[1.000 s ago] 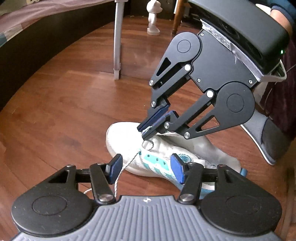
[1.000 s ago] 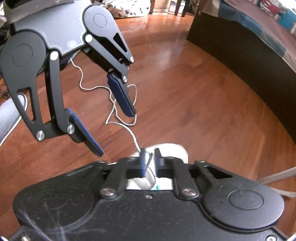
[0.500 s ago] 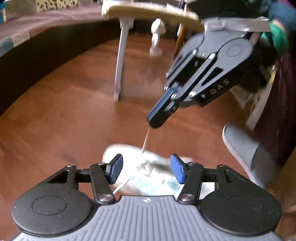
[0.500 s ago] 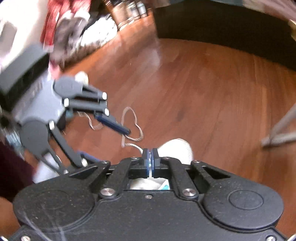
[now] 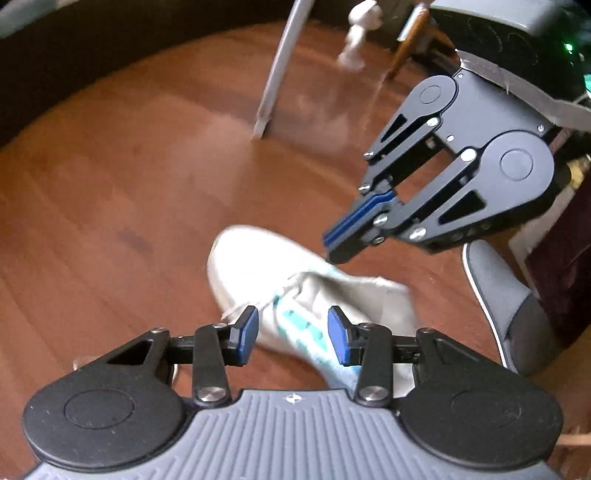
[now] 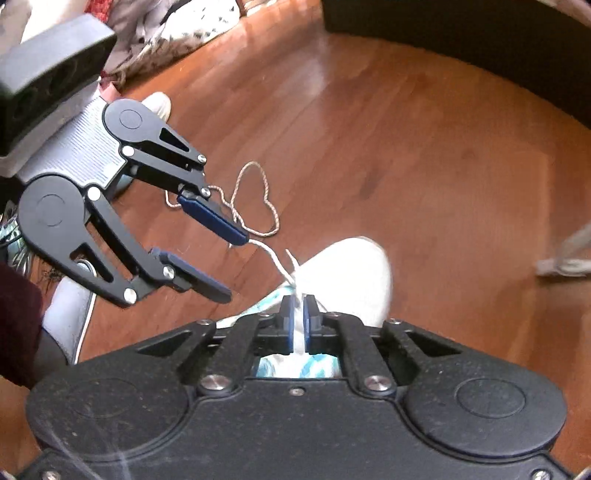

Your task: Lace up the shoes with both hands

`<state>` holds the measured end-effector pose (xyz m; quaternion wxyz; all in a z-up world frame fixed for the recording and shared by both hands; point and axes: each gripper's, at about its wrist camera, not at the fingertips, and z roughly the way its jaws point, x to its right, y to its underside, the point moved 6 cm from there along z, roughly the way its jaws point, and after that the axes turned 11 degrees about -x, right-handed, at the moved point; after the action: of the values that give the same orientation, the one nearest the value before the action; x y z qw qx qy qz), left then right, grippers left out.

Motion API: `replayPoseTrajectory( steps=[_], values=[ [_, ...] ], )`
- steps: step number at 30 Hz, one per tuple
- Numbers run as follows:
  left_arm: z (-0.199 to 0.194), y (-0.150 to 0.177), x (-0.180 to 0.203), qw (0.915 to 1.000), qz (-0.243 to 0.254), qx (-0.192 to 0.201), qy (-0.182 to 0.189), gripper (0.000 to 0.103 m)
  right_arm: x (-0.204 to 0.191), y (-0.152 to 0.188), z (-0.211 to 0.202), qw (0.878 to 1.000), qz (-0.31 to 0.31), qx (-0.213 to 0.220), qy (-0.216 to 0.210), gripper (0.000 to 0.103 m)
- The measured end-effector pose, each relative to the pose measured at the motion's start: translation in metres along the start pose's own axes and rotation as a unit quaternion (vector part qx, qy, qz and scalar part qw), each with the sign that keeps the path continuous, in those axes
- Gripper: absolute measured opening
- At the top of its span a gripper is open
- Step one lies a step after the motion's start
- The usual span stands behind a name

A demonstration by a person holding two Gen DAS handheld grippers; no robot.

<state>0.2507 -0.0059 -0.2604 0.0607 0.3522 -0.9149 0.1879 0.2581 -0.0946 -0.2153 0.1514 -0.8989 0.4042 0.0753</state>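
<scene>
A white shoe with teal eyelet trim lies on the wooden floor; its toe shows in the right wrist view. Its white shoelace runs from the eyelets to a loose loop on the floor. My right gripper hangs over the shoe's tongue, shut on a strand of the lace, and its tips are just above the shoe. My left gripper hovers over the shoe's side. Its jaws are closing with nothing between its pads.
A grey slipper lies right of the shoe. A white furniture leg and a white figurine stand further back. A dark furniture side borders the floor, with a heap of cloth beside it.
My right gripper lifted the lace taut off the shoe, then came back down close to it. My left gripper's jaws have narrowed. Both views have shifted and rolled.
</scene>
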Motion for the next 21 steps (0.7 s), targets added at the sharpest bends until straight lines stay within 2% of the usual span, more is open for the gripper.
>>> replayPoseTrajectory(
  steps=[3, 6, 7, 9, 14, 17, 21],
  values=[
    [0.004, 0.002, -0.003, 0.9999, -0.009, -0.005, 0.010, 0.040, 0.005, -0.015, 0.020, 1.000, 0.003, -0.007, -0.008, 0.006],
    [0.005, 0.005, -0.005, 0.9990, -0.030, -0.007, 0.031, 0.040, 0.005, -0.016, 0.037, 0.999, -0.007, -0.035, -0.006, 0.020],
    [0.006, 0.005, -0.006, 0.9984, -0.039, -0.008, 0.040, 0.040, 0.005, -0.015, 0.040, 0.999, -0.013, -0.038, -0.002, 0.021],
    [0.008, 0.005, -0.010, 0.9973, -0.054, -0.007, 0.049, 0.040, 0.005, -0.013, 0.041, 0.999, -0.016, -0.029, 0.008, 0.021],
    [0.011, 0.002, -0.022, 0.9931, -0.094, -0.003, 0.071, 0.040, 0.007, -0.012, 0.046, 0.999, 0.003, -0.021, -0.024, 0.021],
    [0.011, 0.001, -0.026, 0.9920, -0.103, 0.000, 0.073, 0.040, 0.008, -0.013, 0.041, 1.000, 0.010, -0.005, -0.025, 0.009],
    [0.011, 0.000, -0.029, 0.9897, -0.118, 0.004, 0.082, 0.040, 0.022, -0.013, 0.028, 0.998, 0.049, 0.027, -0.021, 0.008]
  ],
)
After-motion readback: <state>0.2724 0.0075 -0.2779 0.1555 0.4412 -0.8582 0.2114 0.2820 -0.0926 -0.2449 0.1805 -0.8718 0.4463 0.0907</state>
